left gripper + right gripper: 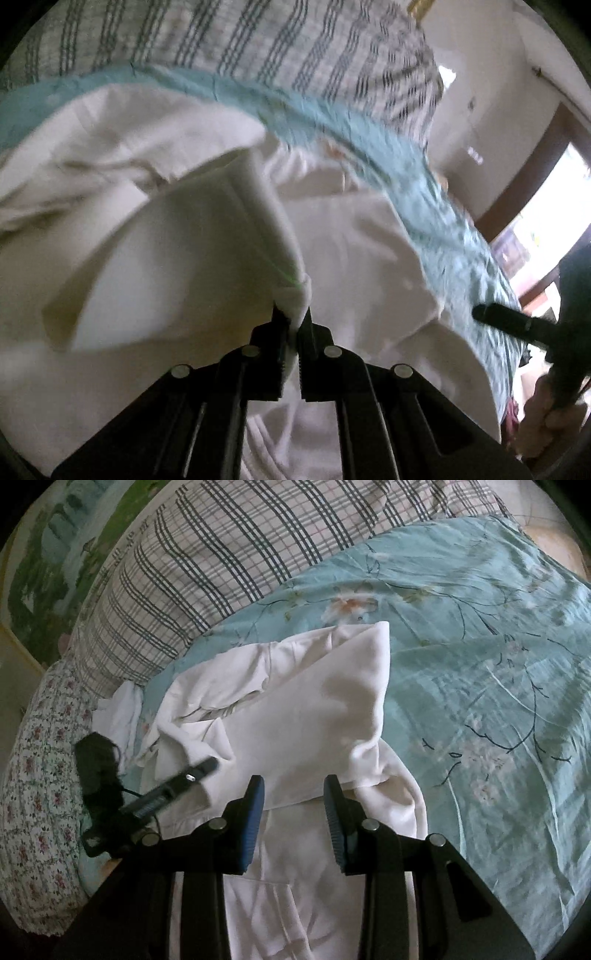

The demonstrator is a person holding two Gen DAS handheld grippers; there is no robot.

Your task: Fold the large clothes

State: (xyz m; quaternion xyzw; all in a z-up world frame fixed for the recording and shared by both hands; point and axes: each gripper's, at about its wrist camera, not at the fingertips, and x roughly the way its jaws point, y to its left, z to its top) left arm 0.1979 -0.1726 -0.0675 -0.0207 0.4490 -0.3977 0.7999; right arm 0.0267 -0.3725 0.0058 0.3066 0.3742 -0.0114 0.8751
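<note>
A large white garment (325,701) lies crumpled on a teal floral bedspread (480,646), one flap folded over into a point. In the left wrist view my left gripper (293,314) is shut on a bunched edge of the white garment (184,258) and holds that fold lifted. My right gripper (293,786) is open just above the garment's near part, with nothing between its blue-padded fingers (255,805). The left gripper (192,775) shows blurred at the left of the right wrist view. The right gripper's finger (506,321) shows at the right edge of the left wrist view.
A plaid blanket (221,554) lies along the far side of the bed. A flowered pillow (37,775) sits at the left, with a small white cloth (118,716) beside it. A bright window with a wooden frame (554,206) and a person's hand (546,417) are at the right.
</note>
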